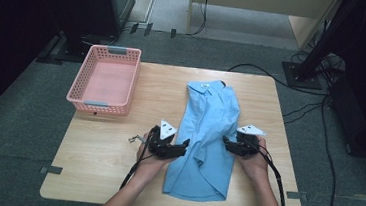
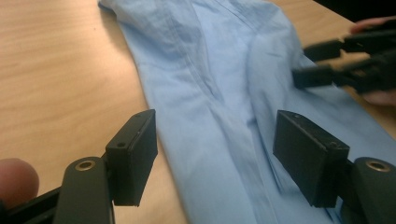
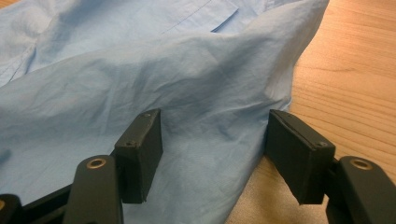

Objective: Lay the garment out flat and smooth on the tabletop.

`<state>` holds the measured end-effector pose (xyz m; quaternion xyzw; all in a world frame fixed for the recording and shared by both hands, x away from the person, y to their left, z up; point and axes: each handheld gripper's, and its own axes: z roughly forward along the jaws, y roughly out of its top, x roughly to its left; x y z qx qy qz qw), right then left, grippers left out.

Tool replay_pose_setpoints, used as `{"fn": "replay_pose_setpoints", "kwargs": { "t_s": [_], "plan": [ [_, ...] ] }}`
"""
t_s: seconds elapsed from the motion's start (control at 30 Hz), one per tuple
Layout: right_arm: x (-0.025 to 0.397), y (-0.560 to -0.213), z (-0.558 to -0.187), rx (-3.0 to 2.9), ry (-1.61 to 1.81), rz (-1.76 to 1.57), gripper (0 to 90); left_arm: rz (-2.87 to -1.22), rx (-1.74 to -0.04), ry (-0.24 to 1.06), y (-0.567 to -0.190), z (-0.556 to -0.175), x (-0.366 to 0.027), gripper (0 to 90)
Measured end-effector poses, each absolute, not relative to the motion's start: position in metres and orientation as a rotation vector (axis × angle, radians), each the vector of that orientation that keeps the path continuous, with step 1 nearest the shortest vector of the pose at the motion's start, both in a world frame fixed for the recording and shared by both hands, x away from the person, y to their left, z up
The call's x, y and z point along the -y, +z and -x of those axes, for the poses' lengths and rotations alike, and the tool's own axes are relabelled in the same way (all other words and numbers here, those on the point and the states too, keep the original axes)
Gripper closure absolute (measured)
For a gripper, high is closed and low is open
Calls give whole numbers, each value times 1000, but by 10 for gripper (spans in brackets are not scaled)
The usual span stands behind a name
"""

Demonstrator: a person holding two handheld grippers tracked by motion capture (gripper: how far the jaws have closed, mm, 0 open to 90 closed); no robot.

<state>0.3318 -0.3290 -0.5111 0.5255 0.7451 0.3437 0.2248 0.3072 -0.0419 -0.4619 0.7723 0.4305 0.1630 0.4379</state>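
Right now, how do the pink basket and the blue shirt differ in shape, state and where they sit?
The pink basket is rigid and perforated, standing empty at the table's far left corner; the blue shirt is soft and creased, lying flat along the middle. The basket is clear of both grippers; the shirt lies between the open left gripper and open right gripper. Both rest on the table.

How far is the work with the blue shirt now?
Done: the blue shirt lies folded narrow, lengthwise, on the table. In hand: left tongs and right tongs stand open at its edges, gripping nothing. Left, probably: fold it shorter; the pink basket holds nothing.
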Motion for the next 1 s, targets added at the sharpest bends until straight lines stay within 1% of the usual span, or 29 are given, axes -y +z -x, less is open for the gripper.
{"fn": "replay_pose_setpoints", "kwargs": {
  "t_s": [0.07, 0.1, 0.13, 0.2, 0.43, 0.57, 0.8, 0.9, 1.0],
  "plan": [
    [329, -511, -332, -2056, 948, -1451, 362, -1913, -1087, 391, -463, -320, 51, 293],
    [329, -511, -332, -2061, 951, -1449, 325, -1912, -1100, 383, -464, -326, 55, 292],
    [329, -511, -332, -2085, 952, -1435, 265, -1915, -1110, 385, -465, -332, 59, 292],
    [327, -511, -331, -2104, 947, -1429, 203, -1920, -1127, 392, -467, -341, 65, 286],
    [324, -512, -329, -2102, 894, -1410, 68, -1949, -1179, 415, -471, -372, 83, 275],
    [324, -512, -328, -2098, 877, -1411, 34, -1965, -1191, 432, -475, -384, 96, 276],
    [328, -513, -330, -2092, 887, -1491, 22, -2003, -1202, 465, -486, -396, 114, 282],
    [328, -513, -330, -2088, 888, -1496, 22, -2014, -1200, 490, -489, -398, 118, 347],
    [328, -513, -330, -2087, 887, -1498, 22, -2017, -1204, 491, -491, -401, 117, 444]
  ]
}}
